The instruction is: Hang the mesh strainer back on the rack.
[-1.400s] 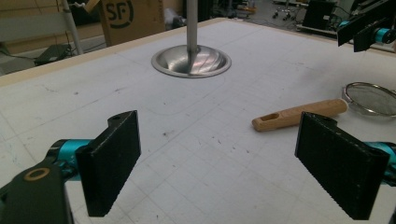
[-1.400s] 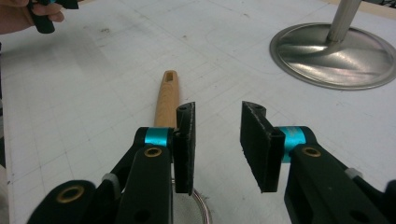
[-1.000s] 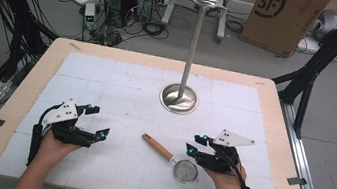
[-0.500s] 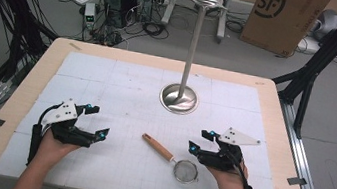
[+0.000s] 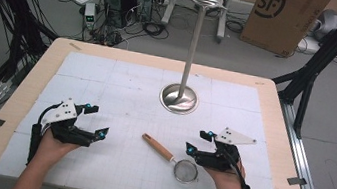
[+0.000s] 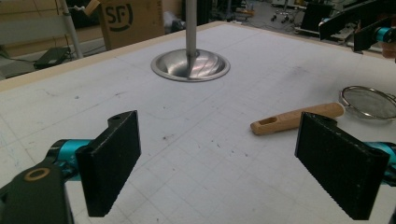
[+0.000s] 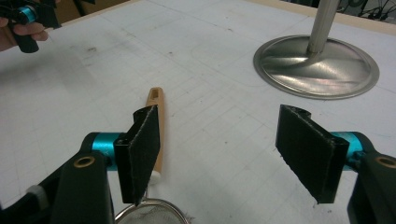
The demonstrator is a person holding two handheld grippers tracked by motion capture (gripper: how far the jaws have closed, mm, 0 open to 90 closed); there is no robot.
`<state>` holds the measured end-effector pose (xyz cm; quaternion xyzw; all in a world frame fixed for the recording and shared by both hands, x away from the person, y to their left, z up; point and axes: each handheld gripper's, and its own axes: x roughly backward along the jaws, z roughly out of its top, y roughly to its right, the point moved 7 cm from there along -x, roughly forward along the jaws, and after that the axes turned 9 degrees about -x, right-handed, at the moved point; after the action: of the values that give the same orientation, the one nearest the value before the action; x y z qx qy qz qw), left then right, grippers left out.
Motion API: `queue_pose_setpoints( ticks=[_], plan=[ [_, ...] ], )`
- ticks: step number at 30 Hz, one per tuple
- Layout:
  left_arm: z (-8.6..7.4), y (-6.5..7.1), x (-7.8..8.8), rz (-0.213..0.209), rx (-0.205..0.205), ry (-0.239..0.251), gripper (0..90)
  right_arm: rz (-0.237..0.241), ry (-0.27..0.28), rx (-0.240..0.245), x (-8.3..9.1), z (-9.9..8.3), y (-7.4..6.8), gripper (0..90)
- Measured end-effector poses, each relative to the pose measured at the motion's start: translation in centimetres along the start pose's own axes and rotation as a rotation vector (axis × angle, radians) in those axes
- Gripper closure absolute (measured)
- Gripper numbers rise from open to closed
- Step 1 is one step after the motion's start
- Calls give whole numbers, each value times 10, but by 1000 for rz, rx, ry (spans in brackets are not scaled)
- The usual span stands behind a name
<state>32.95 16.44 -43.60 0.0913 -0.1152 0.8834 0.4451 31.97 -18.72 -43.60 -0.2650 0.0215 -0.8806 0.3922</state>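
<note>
**Right jaws let go of the strainer**

Since a second ago, the right gripper [image 5: 198, 143] has been opening its jaws, and nothing is between them. From the high view, the strainer [image 5: 174, 159] lies on the counter [image 5: 18, 102] just beside it. The left gripper [image 5: 94, 120] has its jaws wide apart too.

The left gripper view has the strainer [image 6: 327, 109] lying past its empty jaws.

The right gripper view has the wooden handle [image 7: 158, 128] behind one pad, and the metal stand [image 7: 317, 65] farther off.

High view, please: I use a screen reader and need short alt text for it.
A small strainer with a wooden handle lies on a white table between a person's two hand-held tongs, left and right, both open and empty. Behind stands a metal stand.
</note>
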Motion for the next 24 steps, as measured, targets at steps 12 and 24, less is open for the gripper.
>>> queue_pose_setpoints(
  ticks=[12, 24],
  plan=[
    [1, 2, 0, 4, -8, -10, 149, 1, -38, 28, -5, -3, -8, 302],
    [0, 1, 0, 4, -6, -14, 149, 13, -111, 62, -20, -8, -18, 302]
  ],
)
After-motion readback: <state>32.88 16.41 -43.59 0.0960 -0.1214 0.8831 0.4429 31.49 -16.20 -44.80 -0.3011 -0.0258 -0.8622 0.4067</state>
